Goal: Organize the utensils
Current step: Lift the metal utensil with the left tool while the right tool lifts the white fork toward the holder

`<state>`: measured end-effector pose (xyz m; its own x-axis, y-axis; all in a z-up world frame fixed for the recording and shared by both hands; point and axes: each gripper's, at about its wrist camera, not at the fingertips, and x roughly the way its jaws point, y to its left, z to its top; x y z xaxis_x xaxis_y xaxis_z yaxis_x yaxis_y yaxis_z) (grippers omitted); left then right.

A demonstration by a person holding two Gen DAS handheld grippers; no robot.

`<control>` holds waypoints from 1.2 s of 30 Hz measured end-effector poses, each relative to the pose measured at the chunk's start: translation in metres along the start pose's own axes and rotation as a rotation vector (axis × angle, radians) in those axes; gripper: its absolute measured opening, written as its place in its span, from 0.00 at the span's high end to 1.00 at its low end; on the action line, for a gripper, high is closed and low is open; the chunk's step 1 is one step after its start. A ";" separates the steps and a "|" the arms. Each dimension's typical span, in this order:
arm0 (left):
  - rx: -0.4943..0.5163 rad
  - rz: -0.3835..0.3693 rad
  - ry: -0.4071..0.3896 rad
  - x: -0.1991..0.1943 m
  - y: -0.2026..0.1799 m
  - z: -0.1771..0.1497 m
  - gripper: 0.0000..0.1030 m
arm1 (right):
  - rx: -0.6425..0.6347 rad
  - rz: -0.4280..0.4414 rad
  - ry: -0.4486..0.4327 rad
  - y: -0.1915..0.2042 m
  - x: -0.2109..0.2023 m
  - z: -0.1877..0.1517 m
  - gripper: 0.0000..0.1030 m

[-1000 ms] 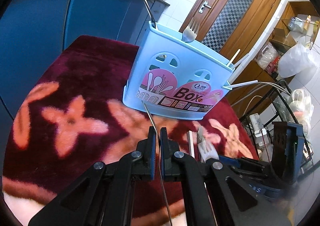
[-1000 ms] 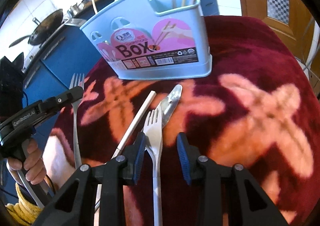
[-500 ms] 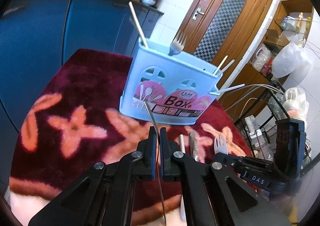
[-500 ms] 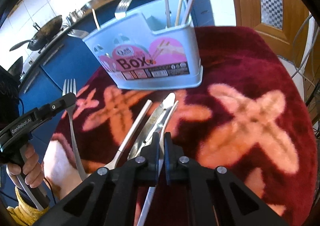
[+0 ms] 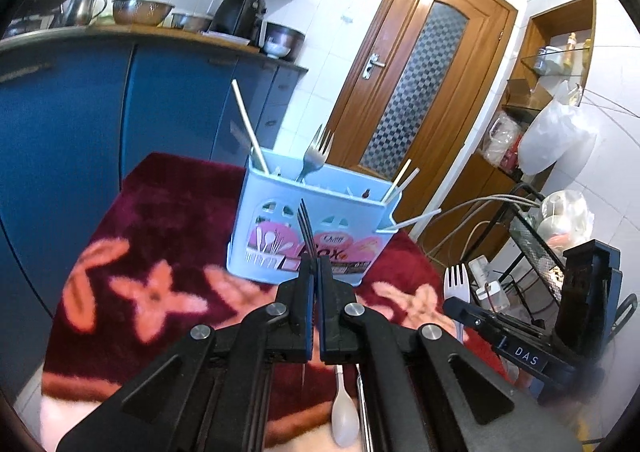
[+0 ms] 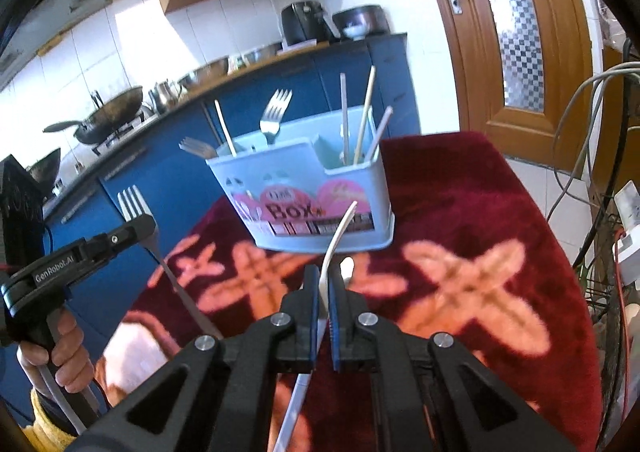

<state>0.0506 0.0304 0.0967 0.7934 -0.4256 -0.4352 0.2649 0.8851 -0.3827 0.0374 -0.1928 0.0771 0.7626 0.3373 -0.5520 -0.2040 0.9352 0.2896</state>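
Observation:
A light blue utensil box (image 5: 312, 228) stands on the dark red flowered cloth; it also shows in the right wrist view (image 6: 300, 187), with forks and sticks standing in it. My left gripper (image 5: 315, 272) is shut on a metal fork (image 5: 305, 221), seen edge-on, tines up, raised in front of the box. The same fork (image 6: 134, 207) shows in the right wrist view. My right gripper (image 6: 324, 284) is shut on a white plastic fork (image 6: 340, 230), lifted off the cloth; its tines (image 5: 456, 284) show in the left wrist view.
A white spoon (image 5: 345, 412) and a knife (image 5: 360, 408) lie on the cloth (image 6: 472, 236) below my left gripper. Blue kitchen cabinets (image 5: 80, 107) stand behind the table. A wooden door (image 5: 416, 83) and a wire rack (image 5: 532, 236) with cables are at the right.
My right gripper closed on the white plastic fork and lifted it off the cloth. My left gripper rose with the metal fork, and both views tilted up towards the box.

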 end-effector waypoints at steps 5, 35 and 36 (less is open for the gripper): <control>0.015 -0.003 -0.016 -0.005 -0.007 0.007 1.00 | 0.012 -0.001 -0.031 -0.001 -0.005 0.007 0.94; 0.129 0.071 -0.194 0.017 -0.042 0.116 1.00 | 0.013 0.013 -0.095 -0.008 -0.002 0.022 0.94; 0.133 0.080 -0.203 0.019 -0.043 0.120 1.00 | 0.011 0.010 -0.096 -0.008 -0.001 0.022 0.94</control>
<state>0.1202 0.0072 0.2027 0.9048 -0.3188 -0.2825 0.2561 0.9371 -0.2373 0.0517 -0.2029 0.0931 0.8157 0.3344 -0.4720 -0.2059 0.9304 0.3034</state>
